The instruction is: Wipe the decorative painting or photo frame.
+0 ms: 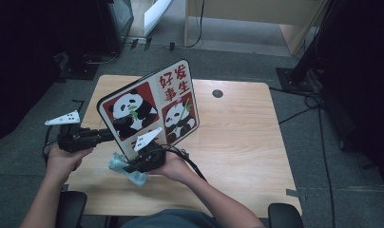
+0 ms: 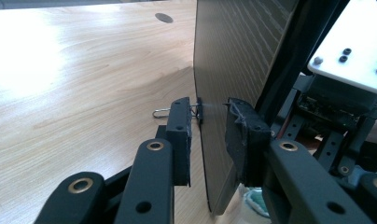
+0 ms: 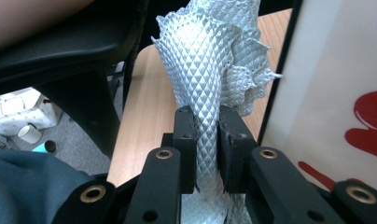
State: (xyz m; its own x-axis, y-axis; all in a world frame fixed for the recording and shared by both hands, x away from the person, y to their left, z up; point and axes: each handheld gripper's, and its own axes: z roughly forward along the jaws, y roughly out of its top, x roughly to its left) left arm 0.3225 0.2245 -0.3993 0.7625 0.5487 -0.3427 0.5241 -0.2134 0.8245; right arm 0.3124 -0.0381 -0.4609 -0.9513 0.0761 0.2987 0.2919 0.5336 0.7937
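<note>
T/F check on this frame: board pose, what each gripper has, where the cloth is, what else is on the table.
1. The panda board lies flat on the table. False: it stands tilted up on its lower edge.
2. The right gripper is shut on the cloth. True.
3. The left gripper has the board's edge between its fingers. True.
4. The cloth is draped over the top of the board. False: it hangs by the board's lower edge, in the right gripper.
5. A cup stands on the table beside the board. False: no cup there; a round dark hole sits behind it.
</note>
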